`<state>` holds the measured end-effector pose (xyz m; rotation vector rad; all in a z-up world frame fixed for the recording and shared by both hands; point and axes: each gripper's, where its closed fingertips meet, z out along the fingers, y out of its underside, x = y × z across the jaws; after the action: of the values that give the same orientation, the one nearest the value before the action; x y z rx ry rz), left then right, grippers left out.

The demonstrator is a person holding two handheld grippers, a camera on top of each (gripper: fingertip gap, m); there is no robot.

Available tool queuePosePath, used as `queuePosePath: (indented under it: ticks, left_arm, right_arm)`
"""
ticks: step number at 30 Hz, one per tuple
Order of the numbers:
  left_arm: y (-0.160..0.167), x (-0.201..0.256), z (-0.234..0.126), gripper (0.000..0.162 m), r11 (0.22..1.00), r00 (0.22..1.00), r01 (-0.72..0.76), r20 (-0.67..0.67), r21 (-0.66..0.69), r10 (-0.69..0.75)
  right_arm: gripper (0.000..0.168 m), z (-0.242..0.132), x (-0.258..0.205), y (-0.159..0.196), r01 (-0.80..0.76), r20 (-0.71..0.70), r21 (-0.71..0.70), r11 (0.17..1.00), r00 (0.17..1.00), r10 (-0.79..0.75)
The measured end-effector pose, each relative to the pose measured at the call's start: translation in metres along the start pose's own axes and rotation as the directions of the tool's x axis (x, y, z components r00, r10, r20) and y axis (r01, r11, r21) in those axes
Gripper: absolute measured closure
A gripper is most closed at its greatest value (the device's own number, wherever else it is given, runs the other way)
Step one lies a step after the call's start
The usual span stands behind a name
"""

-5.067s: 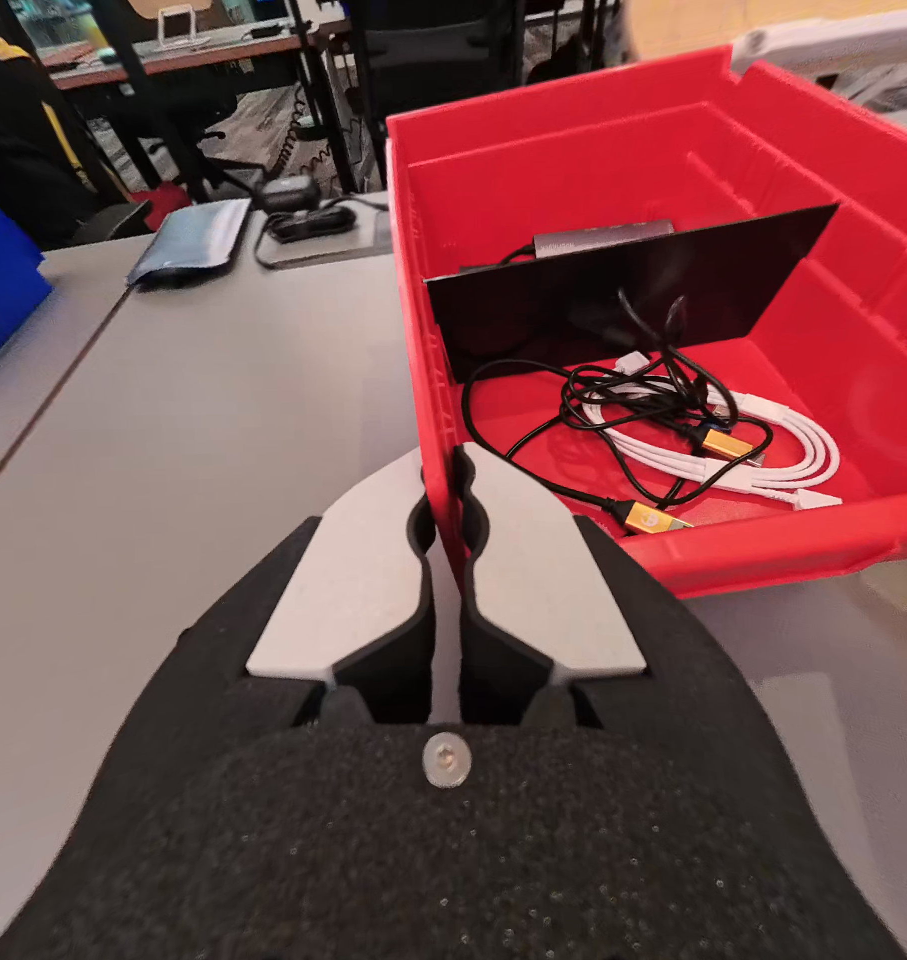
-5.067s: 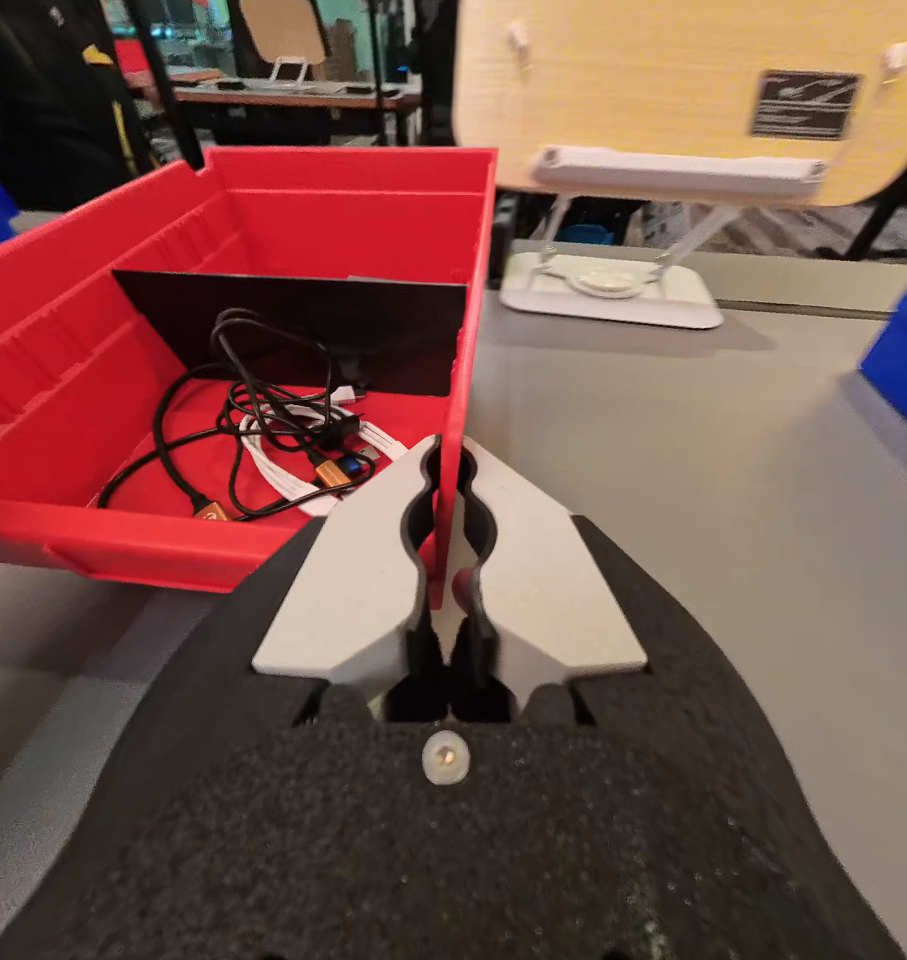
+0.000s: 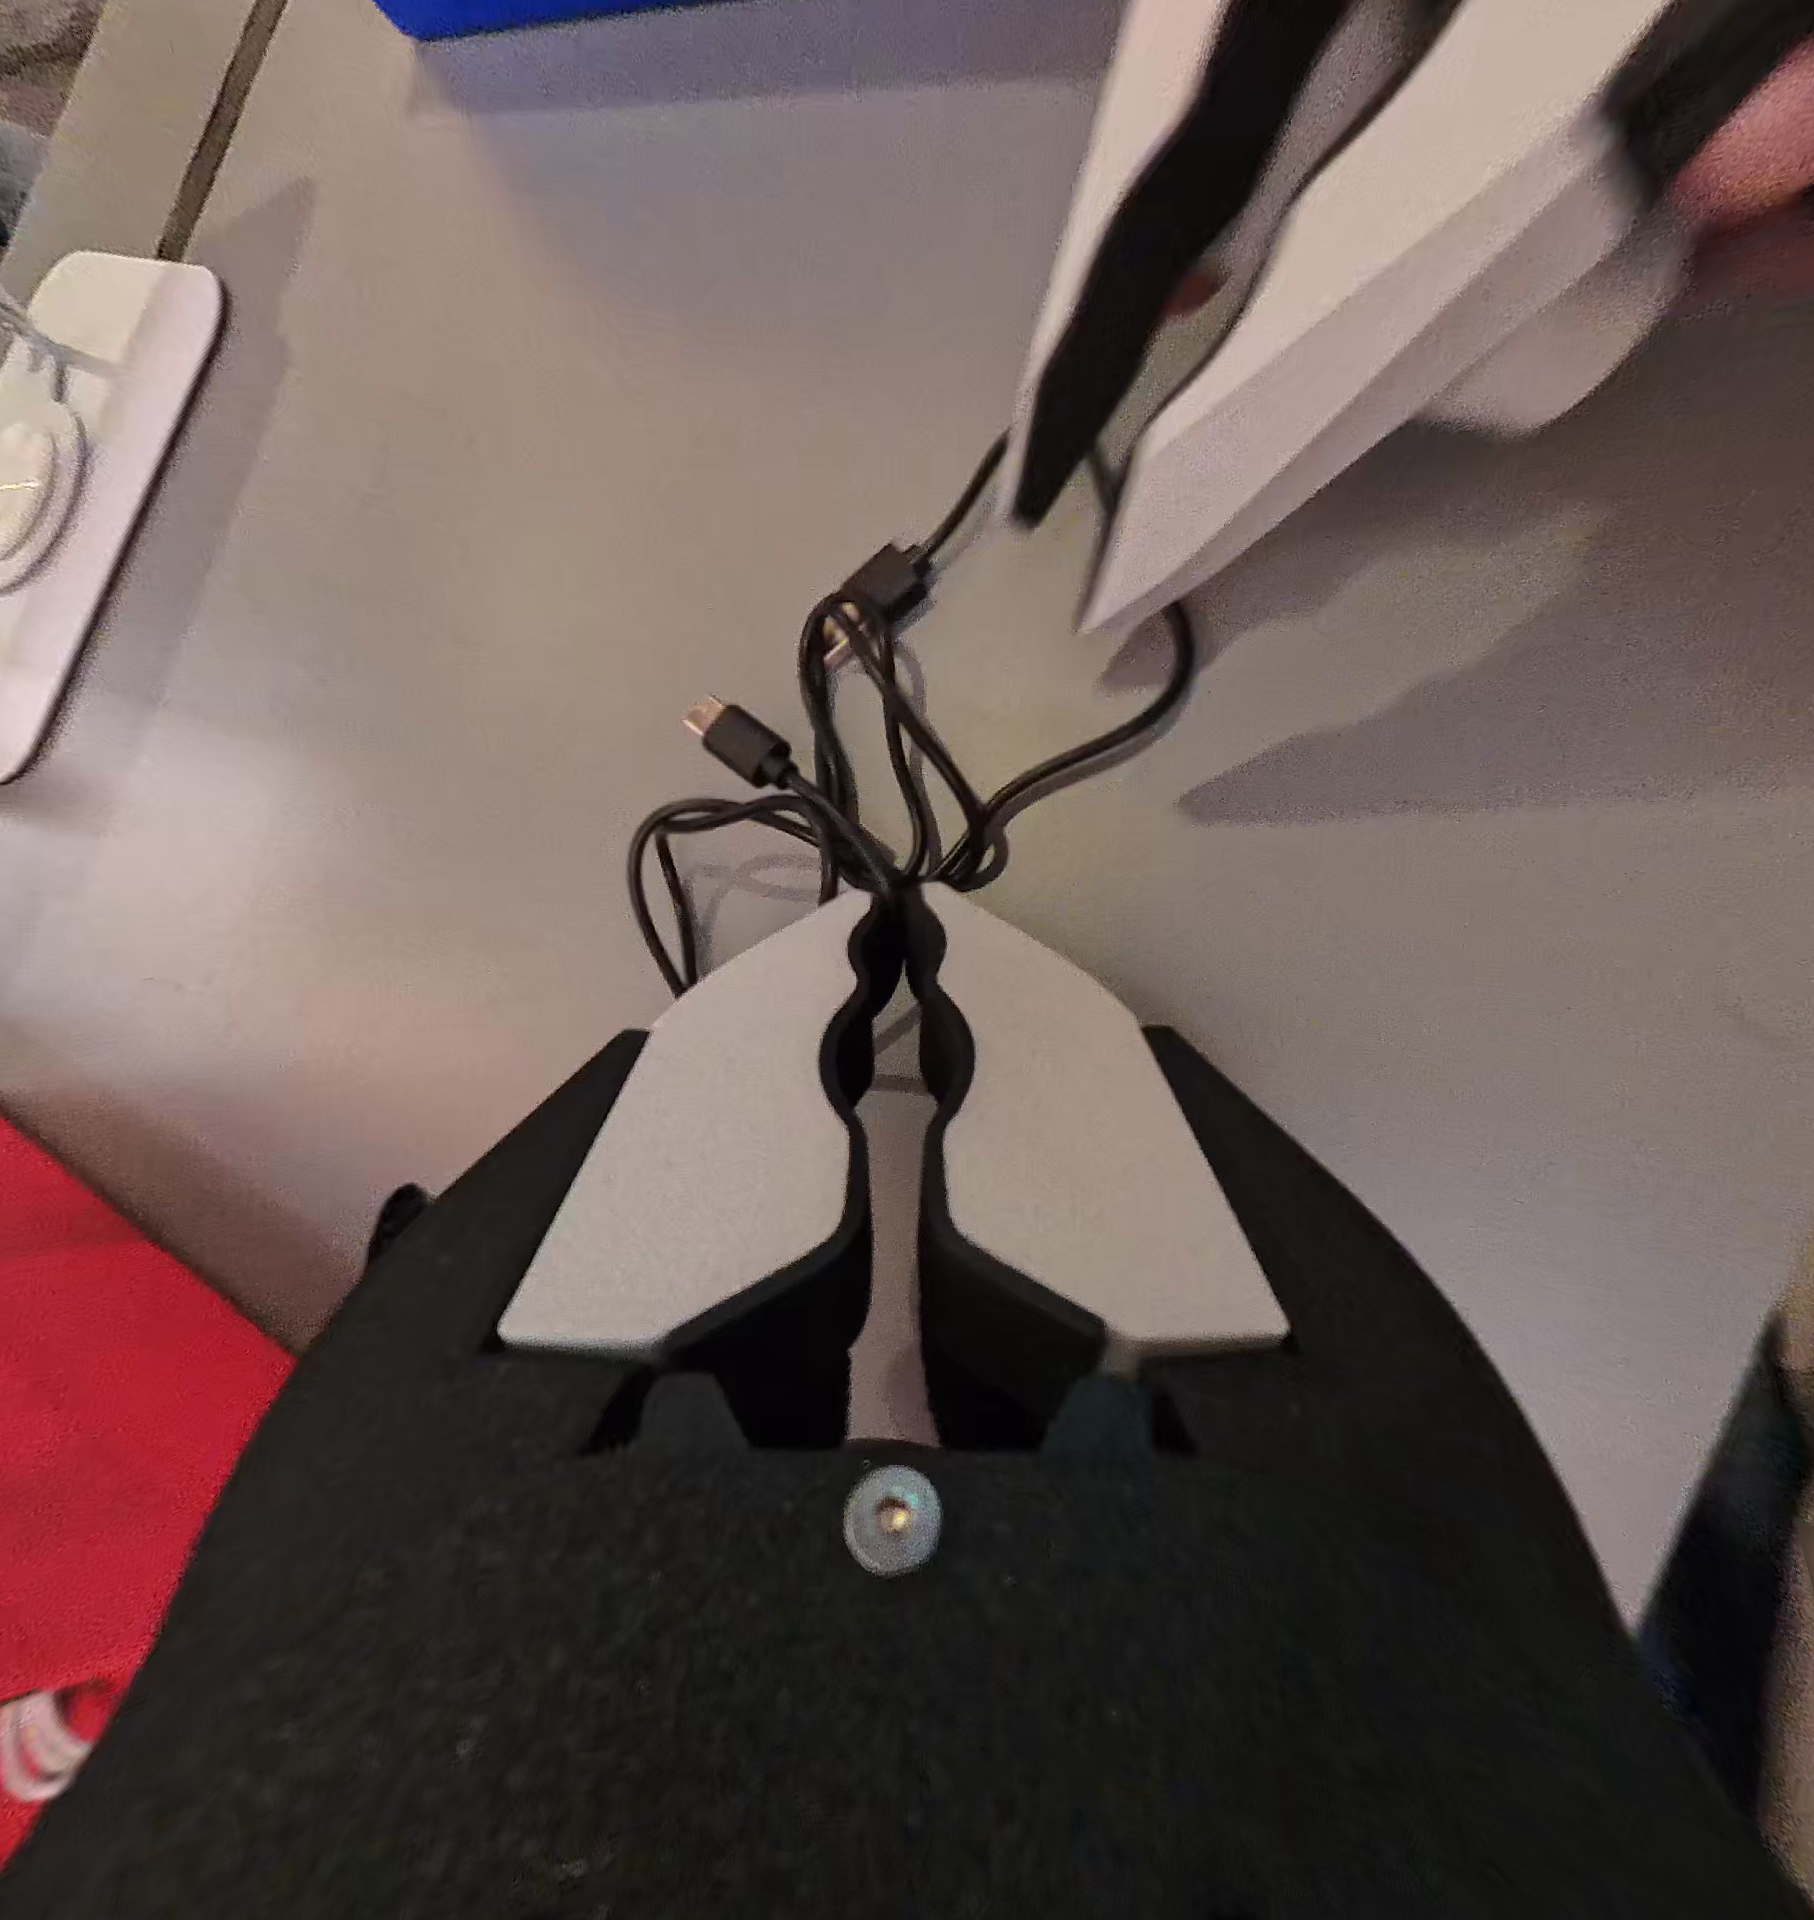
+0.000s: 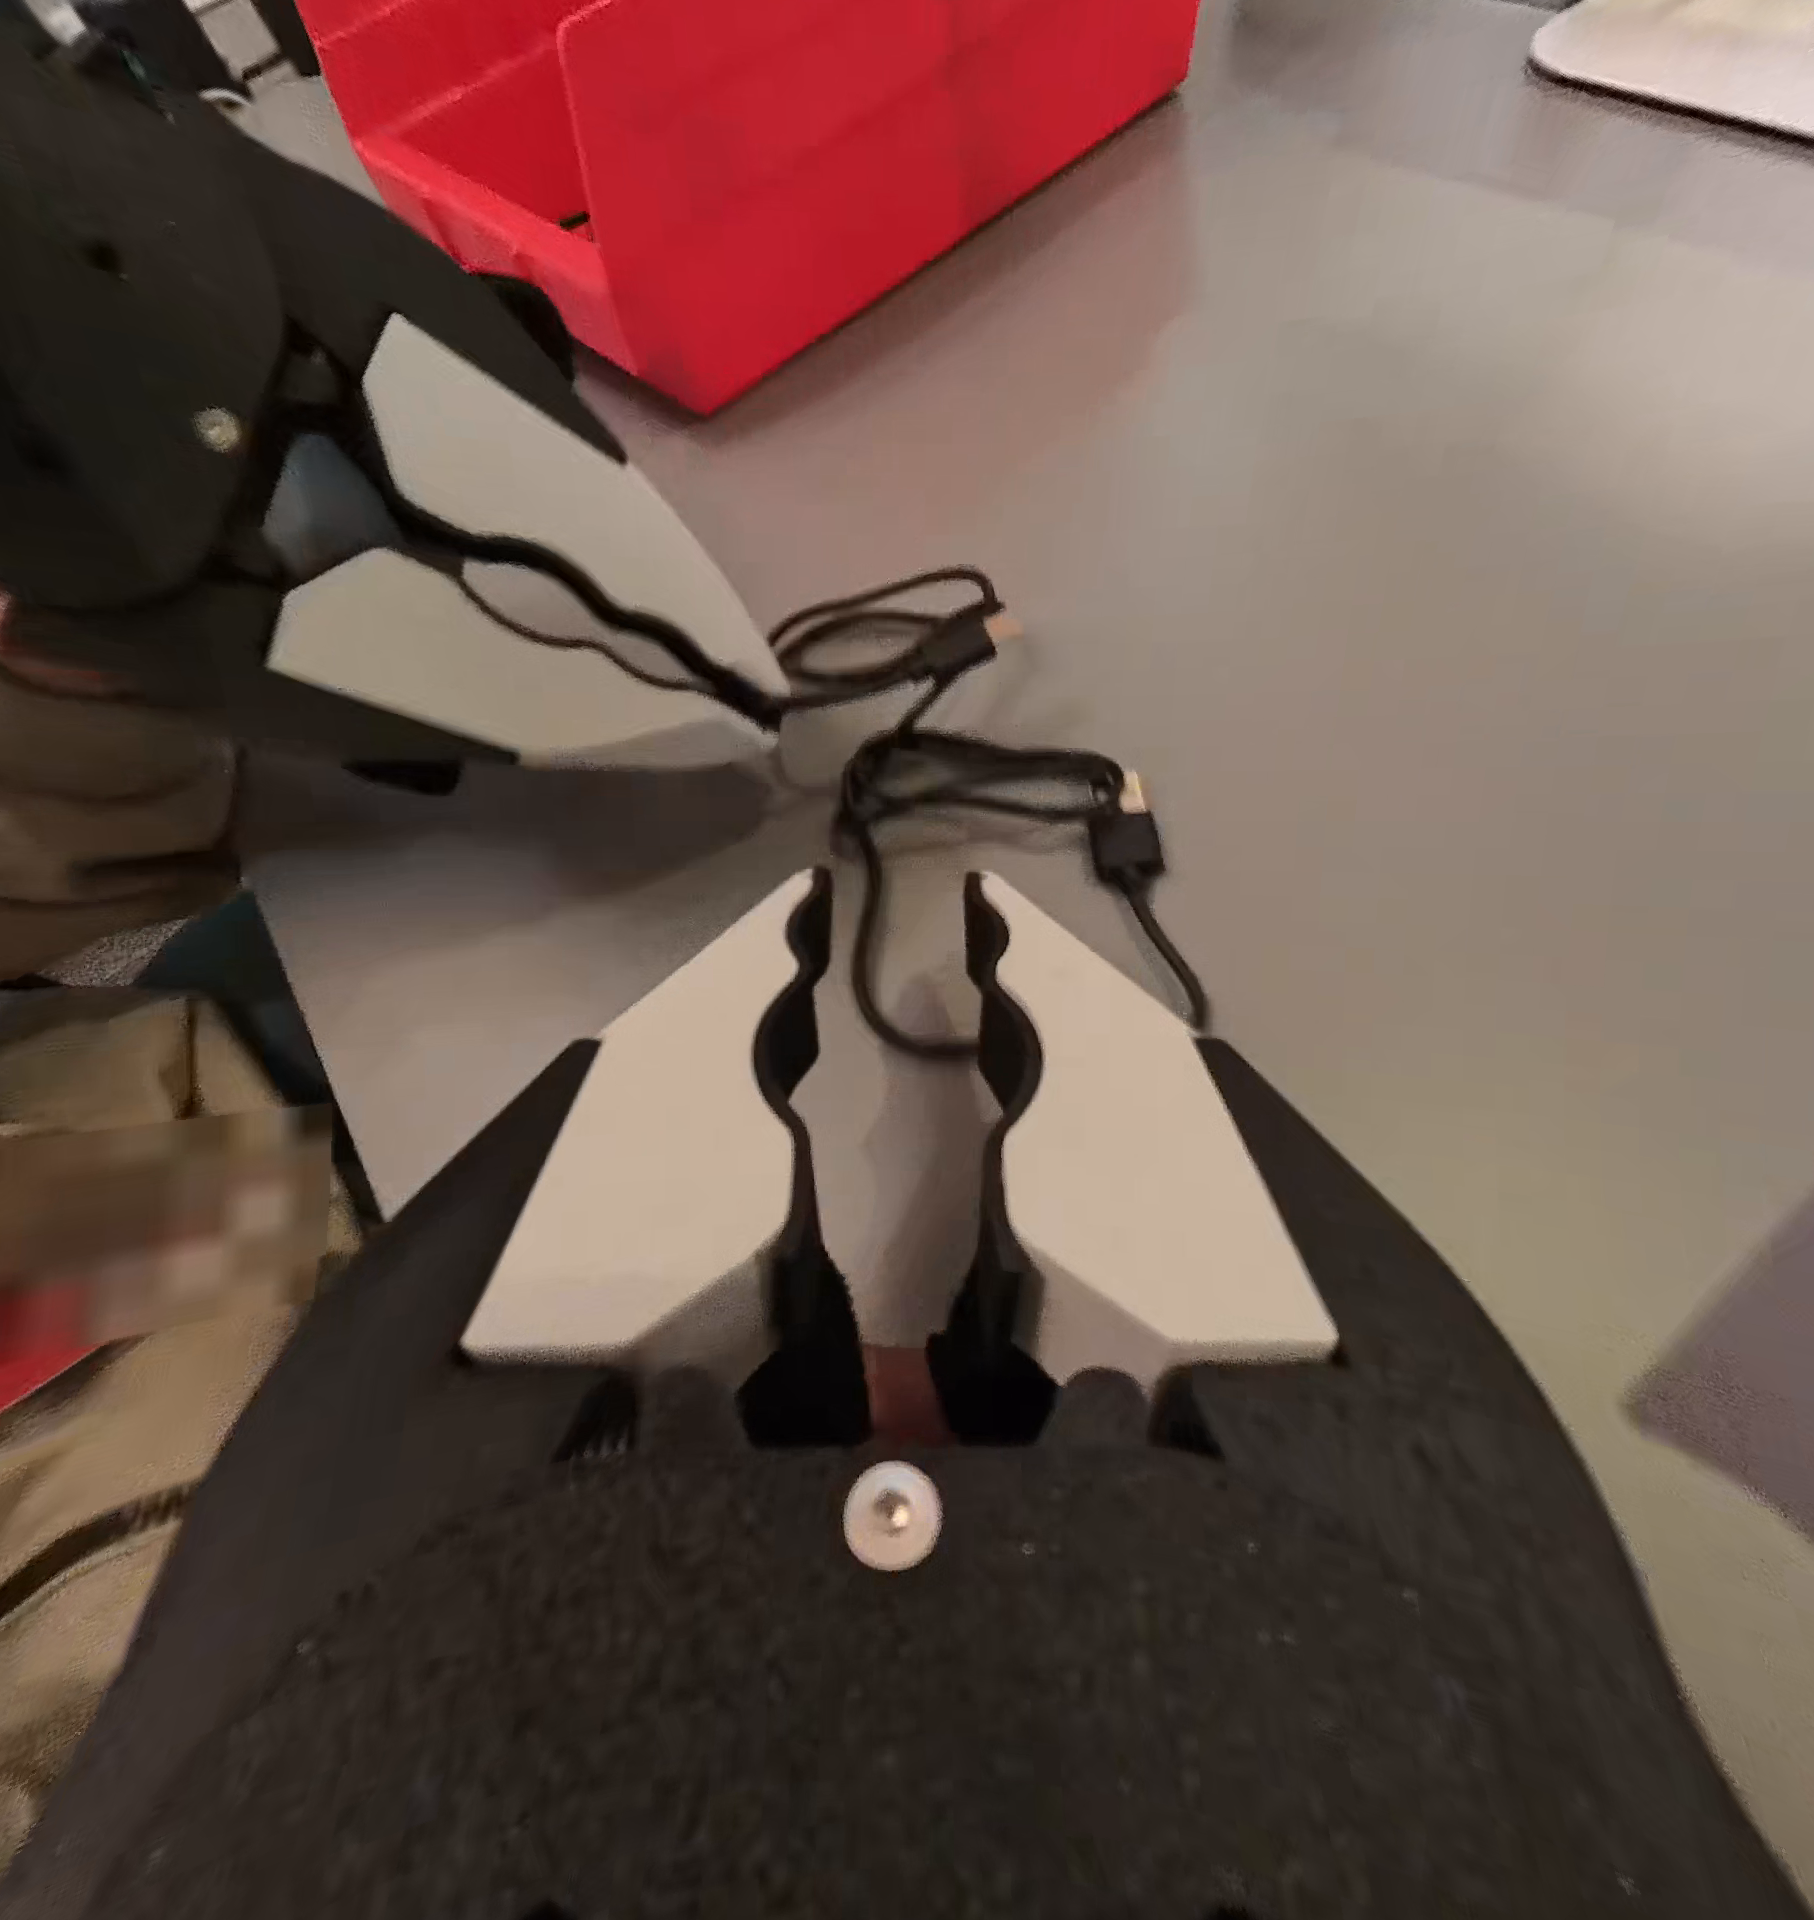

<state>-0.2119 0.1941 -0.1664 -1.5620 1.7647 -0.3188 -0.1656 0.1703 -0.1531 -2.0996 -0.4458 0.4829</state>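
Pinching a thin, glossy black USB cable (image 3: 887, 769) at its tangled loops, my left gripper (image 3: 898, 904) is clamped tight; my right gripper (image 4: 898, 883) (fingers apart) straddles another strand on the smooth grey table (image 4: 1402, 540), the red plastic bin (image 4: 778, 156) well behind.

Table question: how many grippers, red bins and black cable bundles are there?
Grippers: 2 (left gripper, right gripper)
red bin: 1
black cable bundle: 1
Total: 4
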Motion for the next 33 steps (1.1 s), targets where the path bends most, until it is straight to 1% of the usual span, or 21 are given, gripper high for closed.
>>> queuePosePath:
  ticks: [2, 3, 4, 6, 9, 10, 12, 13, 15, 16, 18, 21, 23, 25, 28, 29, 30, 32, 33]
  left_arm:
    - [-0.005, 0.004, -0.005, 0.159, 0.998, 0.999, 0.044, -0.017, 0.035, -0.043]
    - [-0.007, 0.007, -0.007, 0.159, 0.997, 0.997, 0.067, -0.032, 0.048, -0.065]
    - [-0.008, 0.010, -0.008, 0.159, 0.994, 0.995, 0.093, -0.050, 0.057, -0.090]
    - [-0.011, 0.013, -0.011, 0.159, 0.986, 0.988, 0.143, -0.071, 0.091, -0.137]
    - [-0.017, 0.013, -0.014, 0.159, 0.974, 0.980, 0.188, -0.085, 0.125, -0.178]
    - [-0.020, 0.012, -0.017, 0.160, 0.969, 0.977, 0.204, -0.086, 0.141, -0.193]
    - [-0.025, 0.004, -0.024, 0.159, 0.953, 0.971, 0.241, -0.056, 0.184, -0.234]
    - [-0.026, -0.003, -0.028, 0.160, 0.947, 0.967, 0.252, -0.021, 0.198, -0.253]
    - [-0.020, -0.028, -0.041, 0.159, 0.941, 0.948, 0.262, 0.124, 0.214, -0.292]
    - [-0.016, -0.042, -0.050, 0.159, 0.934, 0.927, 0.271, 0.198, 0.233, -0.319]
    - [-0.010, -0.069, -0.071, 0.160, 0.900, 0.864, 0.317, 0.300, 0.299, -0.404]
    - [0.004, -0.105, -0.110, 0.159, 0.840, 0.758, 0.364, 0.396, 0.403, -0.518]
    - [0.020, -0.123, -0.141, 0.160, 0.810, 0.680, 0.370, 0.460, 0.456, -0.570]
    - [0.045, -0.138, -0.173, 0.160, 0.801, 0.593, 0.369, 0.544, 0.472, -0.594]
    - [0.098, -0.157, -0.223, 0.160, 0.811, 0.423, 0.372, 0.694, 0.452, -0.582]
    - [0.114, -0.160, -0.235, 0.160, 0.804, 0.381, 0.384, 0.715, 0.454, -0.586]
    - [0.126, -0.162, -0.241, 0.160, 0.783, 0.357, 0.412, 0.708, 0.466, -0.610]
    - [0.138, -0.161, -0.238, 0.160, 0.734, 0.347, 0.474, 0.664, 0.486, -0.663]
    - [0.137, -0.160, -0.234, 0.160, 0.729, 0.353, 0.479, 0.654, 0.488, -0.669]
  right_arm:
    - [0.155, 0.015, -0.004, -0.006, 0.023, 0.024, -0.019, 1.000, 0.999, -0.023]
    - [0.161, 0.021, -0.001, -0.007, 0.040, 0.009, -0.029, 0.999, 0.999, -0.040]
    - [0.164, 0.027, 0.004, -0.008, 0.044, -0.015, -0.041, 0.998, 0.999, -0.045]
    - [0.167, 0.038, 0.004, -0.007, 0.034, -0.013, -0.057, 0.998, 0.999, -0.035]
    - [0.168, 0.049, 0.009, 0.013, 0.063, -0.052, -0.185, 0.981, 0.996, -0.073]
    - [0.168, 0.048, 0.011, 0.013, 0.077, -0.065, -0.192, 0.978, 0.994, -0.090]
    - [0.168, 0.042, 0.025, 0.016, 0.111, -0.141, -0.222, 0.969, 0.980, -0.144]
    - [0.168, 0.037, 0.034, 0.018, 0.132, -0.180, -0.242, 0.961, 0.967, -0.178]
    - [0.168, 0.026, 0.049, 0.021, 0.159, -0.220, -0.274, 0.948, 0.950, -0.223]
    - [0.168, 0.022, 0.056, 0.023, 0.149, -0.227, -0.275, 0.950, 0.950, -0.214]
    - [0.168, 0.014, 0.070, 0.025, 0.116, -0.247, -0.259, 0.959, 0.952, -0.182]
    - [0.168, 0.004, 0.087, 0.028, 0.098, -0.292, -0.248, 0.964, 0.941, -0.171]
    - [0.168, 0.002, 0.089, 0.028, 0.081, -0.293, -0.226, 0.971, 0.945, -0.147]
    - [0.168, 0.002, 0.089, 0.029, 0.074, -0.291, -0.210, 0.975, 0.947, -0.135]
    - [0.168, 0.002, 0.090, 0.029, 0.069, -0.291, -0.204, 0.977, 0.948, -0.128]
    - [0.168, 0.002, 0.090, 0.029, 0.061, -0.292, -0.202, 0.977, 0.949, -0.120]
    - [0.168, 0.002, 0.090, 0.029, 0.061, -0.294, -0.202, 0.978, 0.948, -0.120]
    - [0.168, 0.002, 0.090, 0.028, 0.063, -0.297, -0.203, 0.977, 0.947, -0.122]
    - [0.168, 0.003, 0.090, 0.028, 0.063, -0.298, -0.204, 0.977, 0.947, -0.124]
